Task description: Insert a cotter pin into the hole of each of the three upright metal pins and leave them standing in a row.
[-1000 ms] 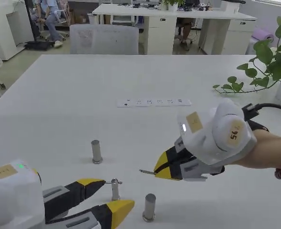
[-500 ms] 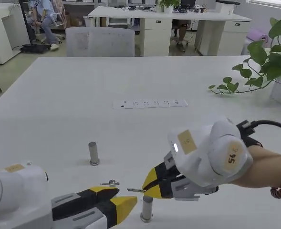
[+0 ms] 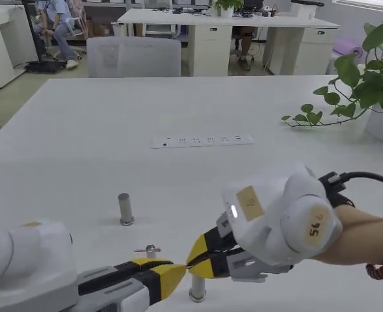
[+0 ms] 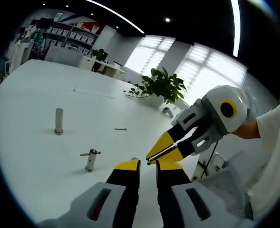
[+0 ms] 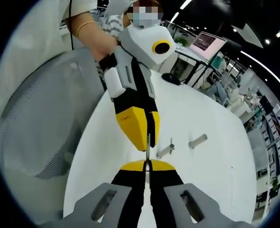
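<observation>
Cotter pin (image 5: 148,151) pinched tight between the jaws of the right gripper (image 3: 194,259), thin shank poking straight out past the yellow tips. That shank is right up against the left gripper (image 3: 171,268). The two noses are practically touching, down by the near edge of the tabletop (image 3: 178,110). In the right gripper view the shank runs up to the slot between the left gripper's yellow fingers.

The left gripper has its jaws drawn close with a narrow gap between them. Whether anything is nipped in there, cannot tell.

Just beneath the two noses stands the near metal pin (image 3: 197,290), upright, its top tucked under the right gripper. Next along is the middle metal pin (image 4: 89,164), upright too, with an inserted cotter pin (image 4: 85,154) crossing through its head and sticking out both sides. Further from the near edge and off to the left is the far metal pin (image 3: 125,209), upright and standing alone.

A thin loose pin (image 4: 120,128) lies flat on the tabletop, apart from all three. A power strip (image 3: 202,140) sits mid-tabletop, and a potted plant (image 3: 367,71) is at the right edge.
</observation>
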{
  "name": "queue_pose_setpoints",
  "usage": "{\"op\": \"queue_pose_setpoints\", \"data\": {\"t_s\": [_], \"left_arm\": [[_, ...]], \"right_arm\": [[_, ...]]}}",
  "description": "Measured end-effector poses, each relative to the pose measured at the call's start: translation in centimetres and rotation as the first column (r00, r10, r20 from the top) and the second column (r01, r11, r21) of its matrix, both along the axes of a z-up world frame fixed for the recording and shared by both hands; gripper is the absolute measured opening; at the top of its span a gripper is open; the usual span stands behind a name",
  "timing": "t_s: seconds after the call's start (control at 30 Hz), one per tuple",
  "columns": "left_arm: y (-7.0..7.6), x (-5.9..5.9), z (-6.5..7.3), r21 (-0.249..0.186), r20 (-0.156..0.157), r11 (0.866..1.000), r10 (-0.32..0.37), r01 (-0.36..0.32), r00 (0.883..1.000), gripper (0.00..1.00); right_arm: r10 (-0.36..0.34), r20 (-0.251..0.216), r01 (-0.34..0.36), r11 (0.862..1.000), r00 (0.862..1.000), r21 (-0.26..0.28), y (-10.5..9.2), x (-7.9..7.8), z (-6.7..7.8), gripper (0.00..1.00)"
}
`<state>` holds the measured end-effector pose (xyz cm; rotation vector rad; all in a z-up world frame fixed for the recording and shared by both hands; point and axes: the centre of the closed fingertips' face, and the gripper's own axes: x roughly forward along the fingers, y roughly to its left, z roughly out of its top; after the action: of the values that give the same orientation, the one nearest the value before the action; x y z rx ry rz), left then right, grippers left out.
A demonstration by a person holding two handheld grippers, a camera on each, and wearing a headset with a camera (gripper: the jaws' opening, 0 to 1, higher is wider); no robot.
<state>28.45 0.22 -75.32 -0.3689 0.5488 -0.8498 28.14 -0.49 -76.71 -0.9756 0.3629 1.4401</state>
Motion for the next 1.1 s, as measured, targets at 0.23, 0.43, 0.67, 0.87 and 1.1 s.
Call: {"op": "queue_pose_setpoints", "data": {"t_s": [0.23,0.43,0.67,0.87,1.1], "left_arm": [[-0.04,0.11,-0.13,-0.001,-0.007,1.0,0.002,-0.002,1.0,0.05],[-0.23,-0.03,-0.08,-0.011,-0.014,1.0,-0.005,0.005,1.0,0.01],[-0.03,0.05,-0.19,0.0,-0.014,1.0,0.0,0.0,1.0,0.01],[-0.03,0.14,-0.06,0.007,0.001,1.0,0.0,0.0,1.0,0.01],[0.03,0.16,0.11,0.032,0.033,0.999,-0.013,0.012,0.999,0.0]], "right_arm": [[0.001,0.007,-0.001,1.0,1.0,0.009,0.23,-0.09,0.24,0.03],[0.002,0.013,-0.002,1.0,1.0,0.005,0.28,-0.15,0.25,0.03],[-0.002,0.015,0.002,1.0,1.0,0.003,0.32,-0.19,0.21,0.03],[-0.011,0.015,0.011,1.0,1.0,0.005,0.32,-0.06,0.28,0.03],[-0.021,0.003,0.021,0.999,1.0,0.025,0.44,-0.01,0.39,0.04]]}}
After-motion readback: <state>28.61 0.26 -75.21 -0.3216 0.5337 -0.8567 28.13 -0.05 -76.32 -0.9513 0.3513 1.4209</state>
